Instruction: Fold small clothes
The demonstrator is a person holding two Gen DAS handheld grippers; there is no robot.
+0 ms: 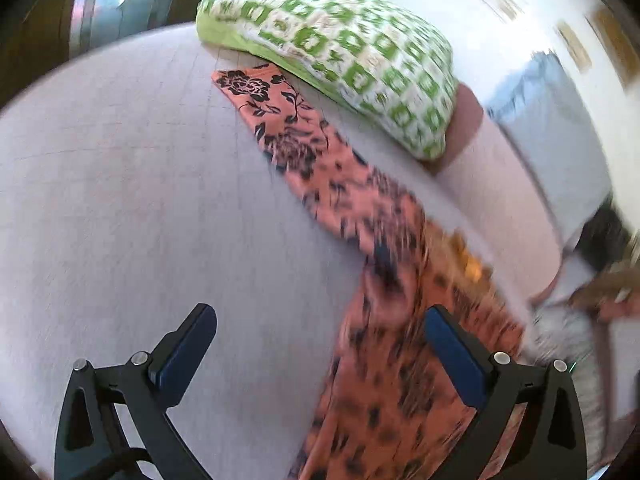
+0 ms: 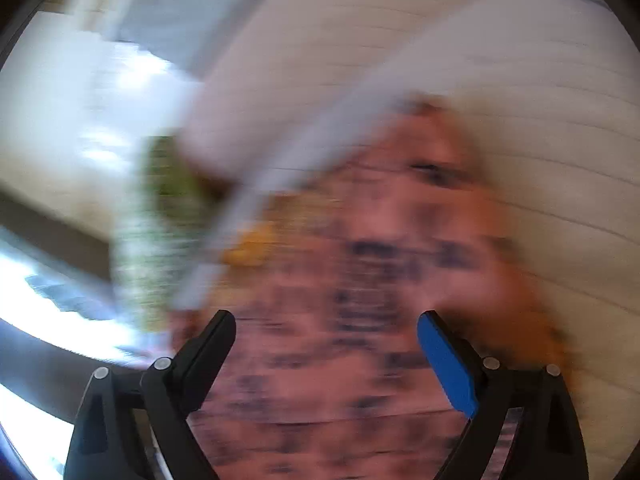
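Note:
An orange garment with a black flower print lies stretched out in a long strip on a pale grey cushion. It runs from the far middle to the near right. My left gripper is open above the cushion; its right finger is over the near part of the garment and holds nothing. In the right wrist view the picture is heavily blurred. The orange garment fills the middle there, and my right gripper is open just above it.
A green and white patterned pillow lies at the far edge of the cushion, just beyond the garment's far end. A pale blue cloth lies to the right. The pillow shows as a green blur in the right wrist view.

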